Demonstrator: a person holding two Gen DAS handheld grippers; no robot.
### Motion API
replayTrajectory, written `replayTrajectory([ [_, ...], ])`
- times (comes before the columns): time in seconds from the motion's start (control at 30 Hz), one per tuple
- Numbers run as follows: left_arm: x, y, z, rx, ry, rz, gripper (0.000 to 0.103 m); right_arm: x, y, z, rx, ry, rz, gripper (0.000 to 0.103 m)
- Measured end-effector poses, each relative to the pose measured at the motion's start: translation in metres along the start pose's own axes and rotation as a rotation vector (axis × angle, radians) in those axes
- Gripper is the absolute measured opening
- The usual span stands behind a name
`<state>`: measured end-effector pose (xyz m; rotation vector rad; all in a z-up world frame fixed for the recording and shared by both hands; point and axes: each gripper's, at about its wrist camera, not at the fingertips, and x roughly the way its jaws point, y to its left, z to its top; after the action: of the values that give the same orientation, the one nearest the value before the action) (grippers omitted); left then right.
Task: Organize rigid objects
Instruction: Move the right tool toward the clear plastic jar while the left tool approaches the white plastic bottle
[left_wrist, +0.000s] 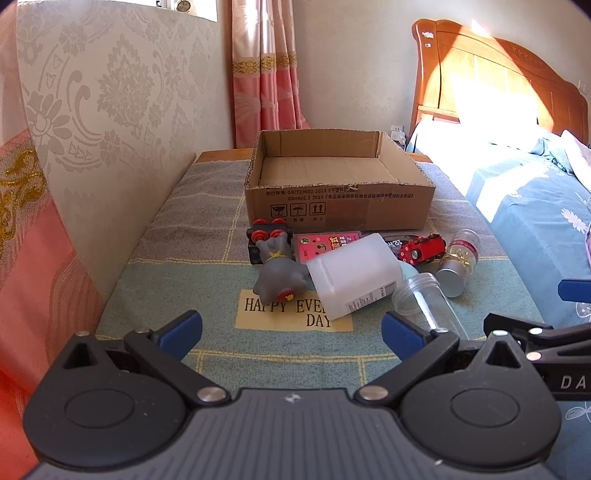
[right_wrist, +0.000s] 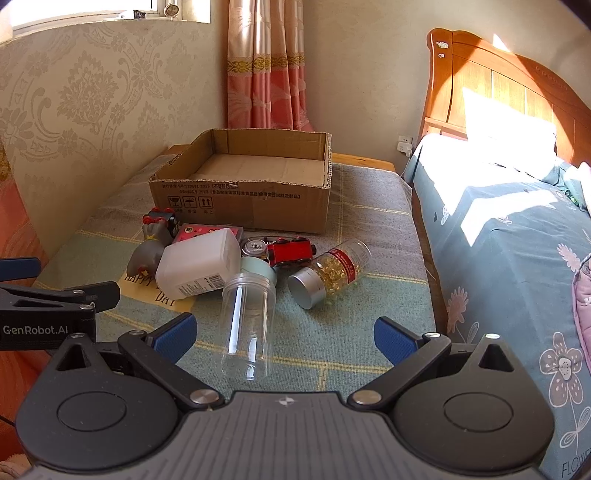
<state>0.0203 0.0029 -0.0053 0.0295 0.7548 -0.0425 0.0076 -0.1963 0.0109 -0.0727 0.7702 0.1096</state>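
A pile of rigid objects lies on a patterned cloth (right_wrist: 351, 332) just in front of an open cardboard box (right_wrist: 240, 206). Nearest the right gripper (right_wrist: 284, 338) is a clear plastic jar (right_wrist: 249, 325), lying on its side with its closed end reaching in between the blue finger pads (right_wrist: 177, 334) but touching neither. Just beyond it lie a white plastic container (right_wrist: 199, 262), tipped on its side, and a capsule bottle (right_wrist: 332, 273) with a silver cap, just right of the jar's mouth. A red toy car (right_wrist: 291, 251), a grey figurine (right_wrist: 146, 254), a pink packet (left_wrist: 328, 243) and a black toy with red wheels (left_wrist: 267, 236) sit closer to the box. The box holds nothing visible.

Right gripper: fingers spread wide, holding nothing. Left gripper (left_wrist: 291, 332): fingers likewise spread wide and empty, short of the white container, with the clear jar just beside its right pad. A bed (right_wrist: 517, 229) stands to the right.
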Motion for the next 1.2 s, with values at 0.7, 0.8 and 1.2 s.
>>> replayTrajectory([
  [0.7,0.046,0.014,-0.001,0.009,0.073,-0.03,0.102,0.079,0.011,-0.014,-0.09,0.154,0.113,0.103],
  [0.8,0.048,0.014,-0.001,0.012,0.08,-0.03,0.102,0.086,0.008,-0.02,-0.089,0.17,0.102,0.103],
  [1.2,0.056,0.007,0.004,0.038,0.086,-0.029,0.102,0.089,-0.041,-0.034,0.003,0.196,-0.002,0.103],
])
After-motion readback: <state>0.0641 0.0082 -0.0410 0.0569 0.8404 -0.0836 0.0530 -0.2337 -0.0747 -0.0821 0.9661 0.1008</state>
